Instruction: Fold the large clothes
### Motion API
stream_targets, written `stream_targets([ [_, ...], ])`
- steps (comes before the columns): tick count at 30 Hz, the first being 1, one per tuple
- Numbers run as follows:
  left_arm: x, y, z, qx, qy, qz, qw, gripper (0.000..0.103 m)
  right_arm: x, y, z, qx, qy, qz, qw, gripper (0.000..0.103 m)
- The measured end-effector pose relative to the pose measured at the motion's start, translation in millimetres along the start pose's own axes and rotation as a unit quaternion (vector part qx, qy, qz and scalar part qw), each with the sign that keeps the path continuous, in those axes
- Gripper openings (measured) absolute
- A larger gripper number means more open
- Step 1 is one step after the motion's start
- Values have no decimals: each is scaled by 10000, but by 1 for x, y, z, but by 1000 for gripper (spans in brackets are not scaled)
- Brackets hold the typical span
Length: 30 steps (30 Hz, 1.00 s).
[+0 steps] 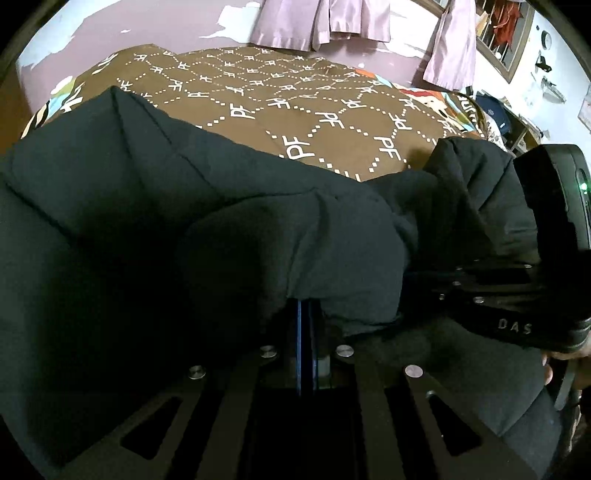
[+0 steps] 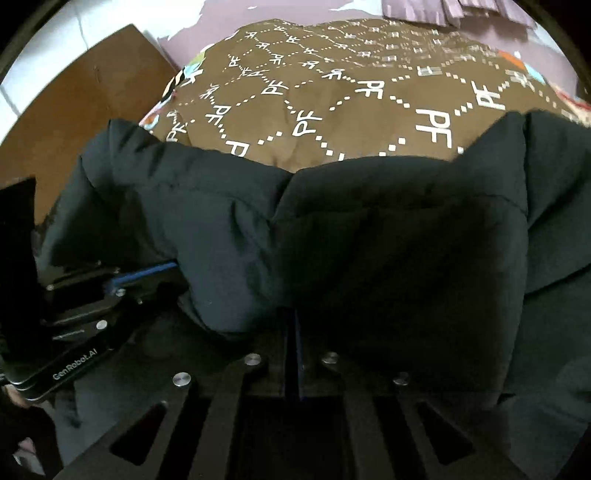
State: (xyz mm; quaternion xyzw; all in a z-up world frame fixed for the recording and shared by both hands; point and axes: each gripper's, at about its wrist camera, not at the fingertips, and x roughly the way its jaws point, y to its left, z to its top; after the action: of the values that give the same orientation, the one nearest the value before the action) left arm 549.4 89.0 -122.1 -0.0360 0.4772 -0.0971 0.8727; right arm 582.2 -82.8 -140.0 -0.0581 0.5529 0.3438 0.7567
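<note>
Gripping a fold of the dark padded jacket [image 1: 192, 206] in my left gripper [image 1: 306, 325], blue pads nearly together on the cloth; my left view alone shows pink curtains [image 1: 321, 22] and "DAS" on my right gripper [image 1: 517, 295]; my right view alone shows a brown board [image 2: 85, 99] and "GenRobot.AI" on the left tool; my right gripper [image 2: 293, 332] pinches the jacket too; it lies side to side across the near edge of the brown "PF" bedspread [image 2: 332, 99].

Dark jacket [image 1: 221, 229] folds hide both hand-held gripper fingertips.
</note>
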Motion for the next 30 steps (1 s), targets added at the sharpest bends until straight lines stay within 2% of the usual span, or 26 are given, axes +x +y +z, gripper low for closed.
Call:
stream_targets([
  [4, 0, -3, 0, 63, -38, 62, 10000, 6, -23, -11, -5, 167, -282, 161, 9993, 2],
  [5, -2, -4, -1, 68, -79, 49, 9999, 6, -32, -13, -6, 215, -375, 88, 9990, 2],
  [9, -6, -2, -4, 17, -168, -35, 9999, 6, -65, -28, -12, -30, -844, -972, 9917, 1],
  [13, -4, 0, -4, 21, -151, -48, 9999, 6, -48, -50, -17, 326, -702, -664, 9948, 1],
  [16, -3, -1, -3, 48, -132, -5, 9999, 6, -35, -47, -14, 226, -532, -778, 9953, 1],
  [19, 2, -6, -1, 154, -72, 190, 9997, 6, -30, -43, -12, 70, -463, -1006, 9938, 1],
  [22, 7, -14, -1, 332, -36, 447, 9984, 6, -32, -41, -17, 14, -521, -1056, 9930, 2],
  [25, 9, -22, -3, 574, -116, 717, 9957, 6, -36, -46, -21, 92, -709, -878, 9936, 4],
  [30, 7, -21, -5, 569, -285, 639, 9959, 6, -44, -50, -29, 302, -868, -661, 9936, 6],
])
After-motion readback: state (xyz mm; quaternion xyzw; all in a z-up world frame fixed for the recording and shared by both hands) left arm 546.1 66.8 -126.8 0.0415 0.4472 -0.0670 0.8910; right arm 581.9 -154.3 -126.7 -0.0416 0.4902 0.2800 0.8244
